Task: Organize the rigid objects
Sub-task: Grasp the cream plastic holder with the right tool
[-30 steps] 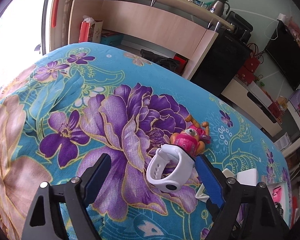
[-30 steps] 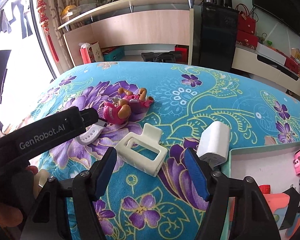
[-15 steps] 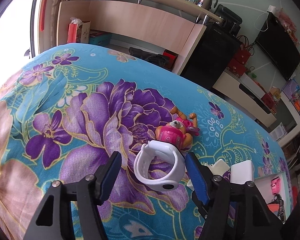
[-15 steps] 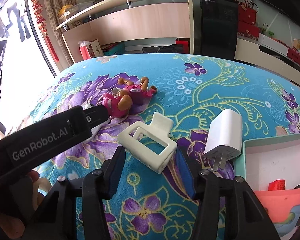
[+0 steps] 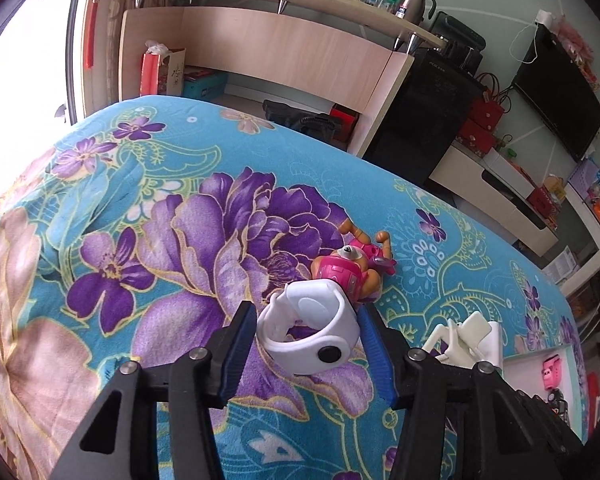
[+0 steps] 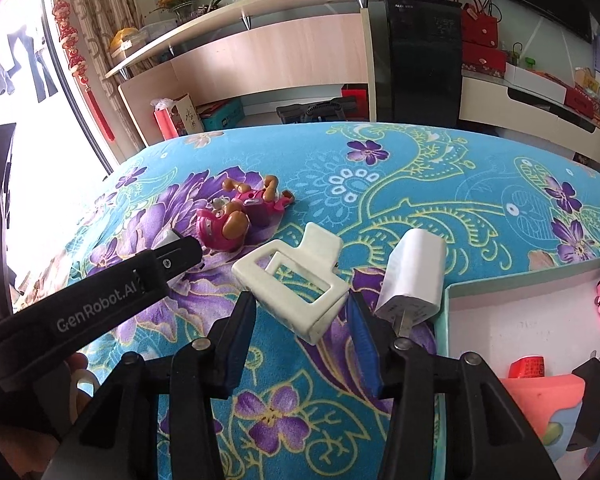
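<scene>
While both grippers sit low over the turquoise floral blanket (image 6: 440, 184), the left gripper (image 5: 308, 332) has its blue pads narrowed to the sides of a white plastic watch band (image 5: 306, 330), contact unclear. Just beyond the band lies a pink toy pup figure (image 5: 350, 268). Right gripper (image 6: 300, 320) brackets a cream rectangular hair claw (image 6: 292, 284), fingers apart from it; white charger plug (image 6: 414, 280) sits right of the claw, beside an open box (image 6: 500, 320).

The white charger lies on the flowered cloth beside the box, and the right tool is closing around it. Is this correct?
Not quite. The white charger does lie on the flowered cloth beside the box, but the right wrist view shows the right tool around the cream hair clip, not the charger.
</scene>
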Tool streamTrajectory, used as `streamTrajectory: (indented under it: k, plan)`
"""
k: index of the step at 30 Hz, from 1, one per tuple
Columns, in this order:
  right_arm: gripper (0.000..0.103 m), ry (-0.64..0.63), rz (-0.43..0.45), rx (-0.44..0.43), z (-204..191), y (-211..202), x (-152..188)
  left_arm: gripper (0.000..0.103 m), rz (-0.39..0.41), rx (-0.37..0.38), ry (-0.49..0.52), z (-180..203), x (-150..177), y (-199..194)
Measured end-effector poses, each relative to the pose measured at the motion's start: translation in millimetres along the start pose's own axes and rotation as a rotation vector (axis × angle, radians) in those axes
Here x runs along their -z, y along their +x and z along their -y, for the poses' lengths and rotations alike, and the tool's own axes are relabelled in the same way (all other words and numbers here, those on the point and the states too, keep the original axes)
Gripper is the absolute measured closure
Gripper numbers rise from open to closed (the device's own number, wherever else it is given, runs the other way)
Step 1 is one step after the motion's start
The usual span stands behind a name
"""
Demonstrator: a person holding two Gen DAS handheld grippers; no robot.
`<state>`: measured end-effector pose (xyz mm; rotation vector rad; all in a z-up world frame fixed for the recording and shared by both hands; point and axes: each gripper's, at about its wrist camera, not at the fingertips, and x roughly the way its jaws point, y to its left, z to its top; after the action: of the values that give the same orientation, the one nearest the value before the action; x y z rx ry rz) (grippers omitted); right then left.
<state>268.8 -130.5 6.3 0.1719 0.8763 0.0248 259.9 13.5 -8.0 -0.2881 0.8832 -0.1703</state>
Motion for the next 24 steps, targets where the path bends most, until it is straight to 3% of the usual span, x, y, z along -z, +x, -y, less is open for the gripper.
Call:
streamTrajectory:
  k: [7, 18, 24]
  plan:
    - [0.055, 0.014, 0.059, 0.017, 9.8, -30.2, -6.4, 0.051, 0.08, -0.011, 0.023, 8.4, -6.7, -30.1]
    - [0.055, 0.04, 0.084, 0.035, 25.0, -49.1, -10.2, 0.051, 0.11, -0.017, 0.091, 30.8, -8.7, -47.6]
    - [0.055, 0.099, 0.082, 0.059, 47.2, -64.9, -15.2, 0.051, 0.139, 0.02, 0.157, 59.5, -8.1, -62.1]
